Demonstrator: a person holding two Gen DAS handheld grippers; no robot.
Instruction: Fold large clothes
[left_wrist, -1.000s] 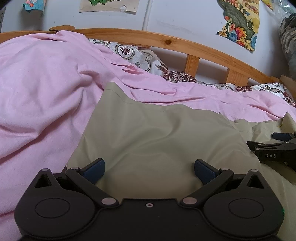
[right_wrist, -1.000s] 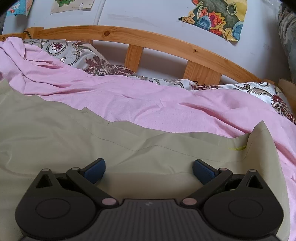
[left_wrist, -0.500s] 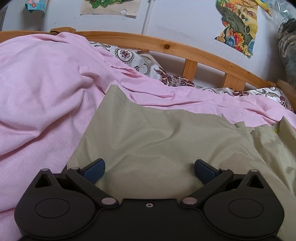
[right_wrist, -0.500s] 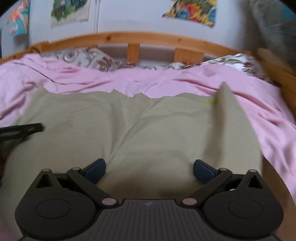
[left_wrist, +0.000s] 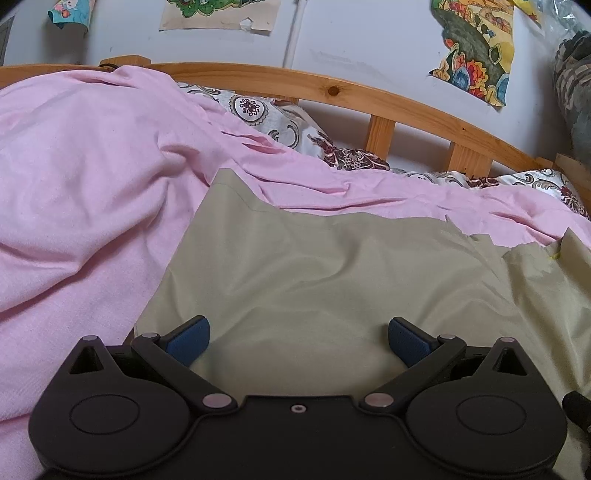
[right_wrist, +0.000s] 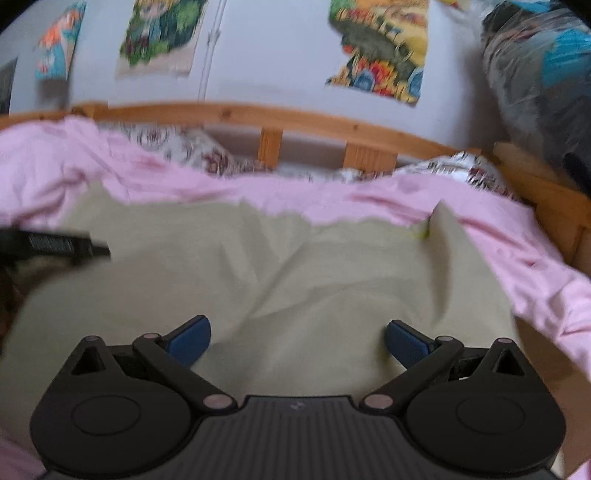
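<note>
A pink sheet (left_wrist: 74, 192) covers the bed and fills the left and middle of both frames, with the wooden headboard (left_wrist: 369, 88) arcing across the top and patterned pillows (left_wrist: 280, 118) just below it. On the sheet lies the olive cloth (left_wrist: 332, 280), spread from centre to lower right, its far edge rumpled and one corner (right_wrist: 441, 221) standing up at right of the right view. The left gripper (left_wrist: 299, 332) and right gripper (right_wrist: 297, 332) both hover low over the near part, jaws wide and holding nothing. To fold well, I judge each should pinch a near corner through one layer only, lift evenly, and carry it to the far edge, flattening that raised corner first.
</note>
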